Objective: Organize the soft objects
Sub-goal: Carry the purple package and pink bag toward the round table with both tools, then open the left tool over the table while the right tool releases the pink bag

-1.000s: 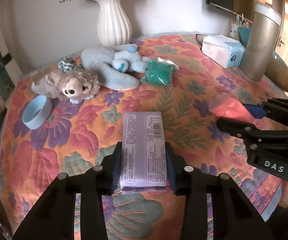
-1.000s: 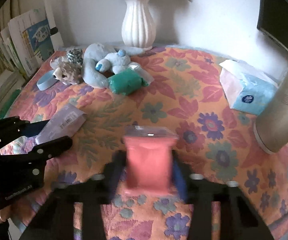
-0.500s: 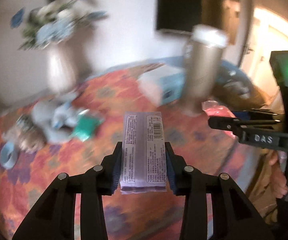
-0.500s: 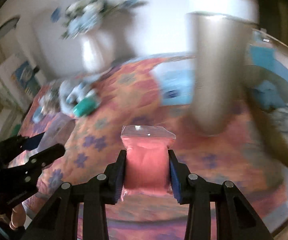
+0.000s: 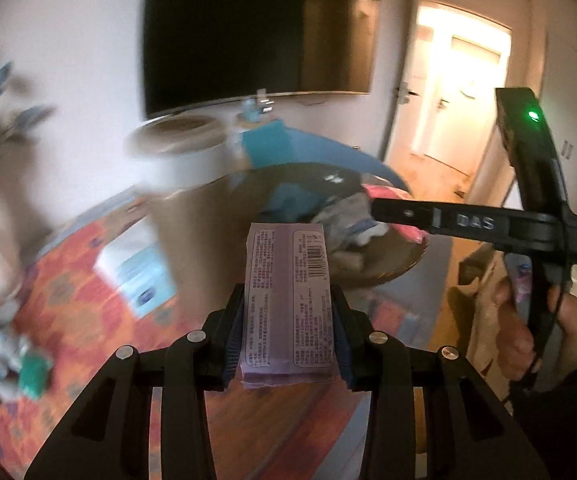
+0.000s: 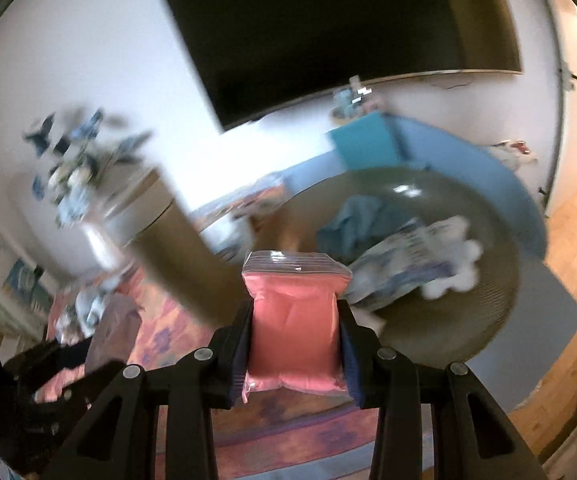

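Now left hand-held gripper (image 5: 286, 344) clamps purple packet (image 5: 288, 300); right hand-held gripper (image 6: 294, 346) clamps pink pouch (image 6: 294, 320).

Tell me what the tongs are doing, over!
Left tongs shut on purple pack. Right tongs shut on pink bag. Basket ahead, nothing blocking.

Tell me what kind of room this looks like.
Most likely a home living room or bedroom. A large dark television hangs on the white wall, a table wears a floral quilted cloth, a round basket holds soft cloths, and a lit doorway opens onto wooden flooring.
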